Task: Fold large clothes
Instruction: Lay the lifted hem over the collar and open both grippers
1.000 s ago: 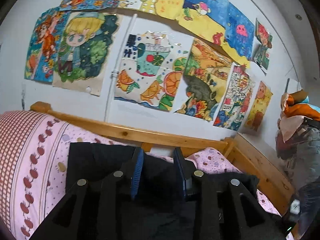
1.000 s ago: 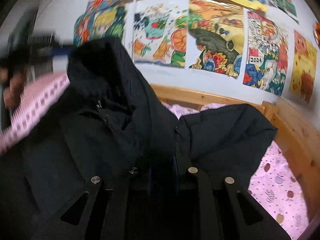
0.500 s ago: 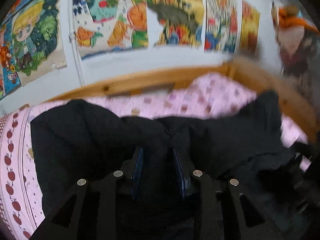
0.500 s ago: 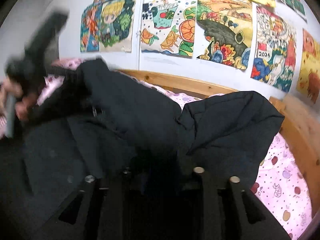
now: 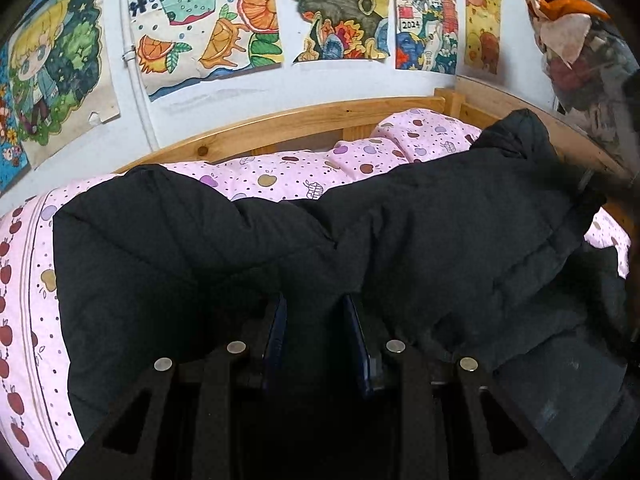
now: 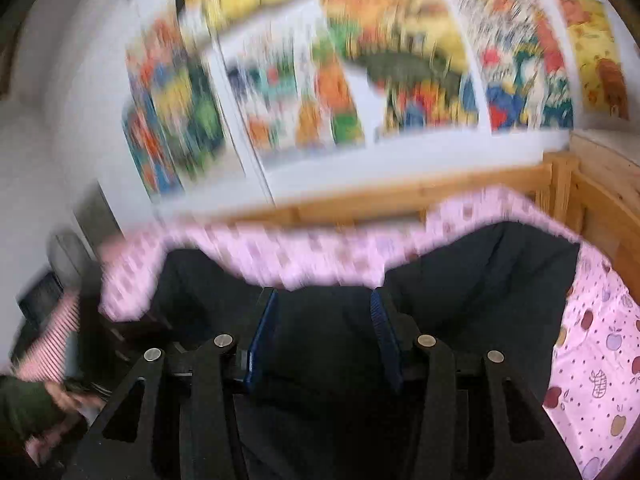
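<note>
A big black padded jacket (image 5: 440, 232) lies spread across the pink bed. In the left wrist view its folded bulk fills the middle, and my left gripper (image 5: 314, 304) is shut on a bunch of its fabric between the blue pads (image 5: 276, 320). The right wrist view is blurred by motion. There the jacket (image 6: 480, 264) lies flat under and beyond my right gripper (image 6: 323, 300). Its jaws are opening, the blue pads (image 6: 264, 320) stand apart, and dark cloth lies between them without being pinched.
The pink apple-print sheet (image 5: 280, 172) covers the bed inside a wooden frame (image 5: 280, 128). Drawings (image 5: 208, 20) hang on the white wall behind. Piled clothes (image 5: 580, 40) sit at the far right. A person's hand and green sleeve (image 6: 36, 404) show at the lower left.
My left gripper came down with the jacket fold, which now lies on the bed. My right gripper's pads spread apart and let go of the jacket, and its view swung.
</note>
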